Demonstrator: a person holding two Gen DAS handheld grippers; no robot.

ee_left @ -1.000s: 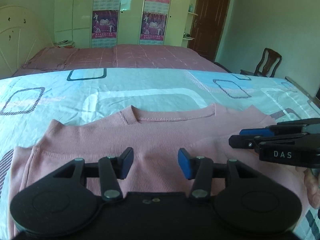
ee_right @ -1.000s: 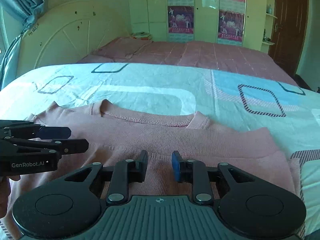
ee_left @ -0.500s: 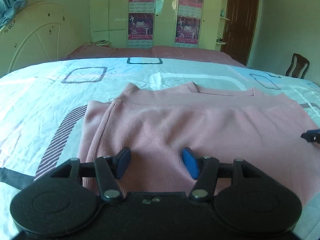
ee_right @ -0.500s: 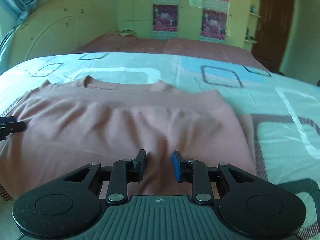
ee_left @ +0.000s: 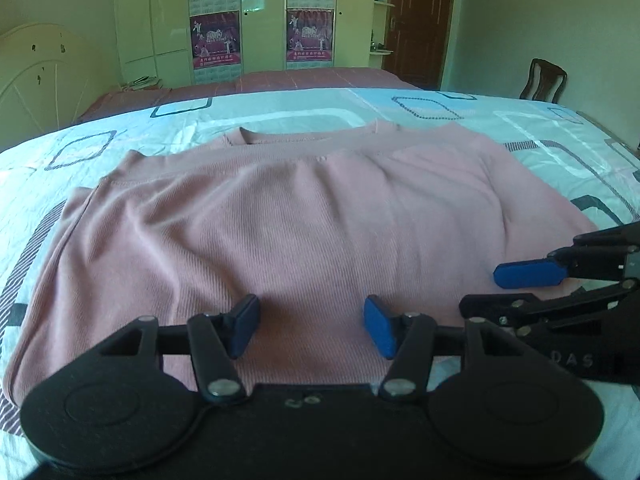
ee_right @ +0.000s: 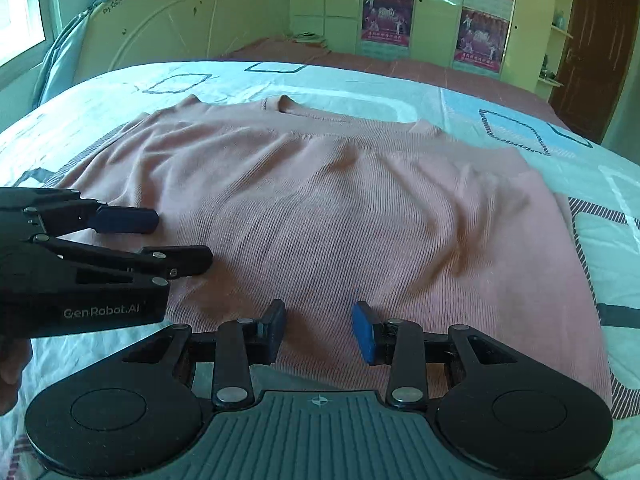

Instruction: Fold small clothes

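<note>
Two readable marks: "GenRobot.AI" on the left gripper (ee_right: 160,240), "DAS" on the right gripper (ee_left: 532,288). Pink sweater (ee_left: 304,232) flat on the patterned bedsheet (ee_left: 280,116), folded, collar far. Both tongs wide apart, gripping nothing, now side by side over the near hem, closer together than half a second ago. Bare sheet all around the edges.

both wrist views low, close over pink shirt (ee_left: 304,216), facing wardrobe (ee_right: 436,12); probably side by side.
</note>
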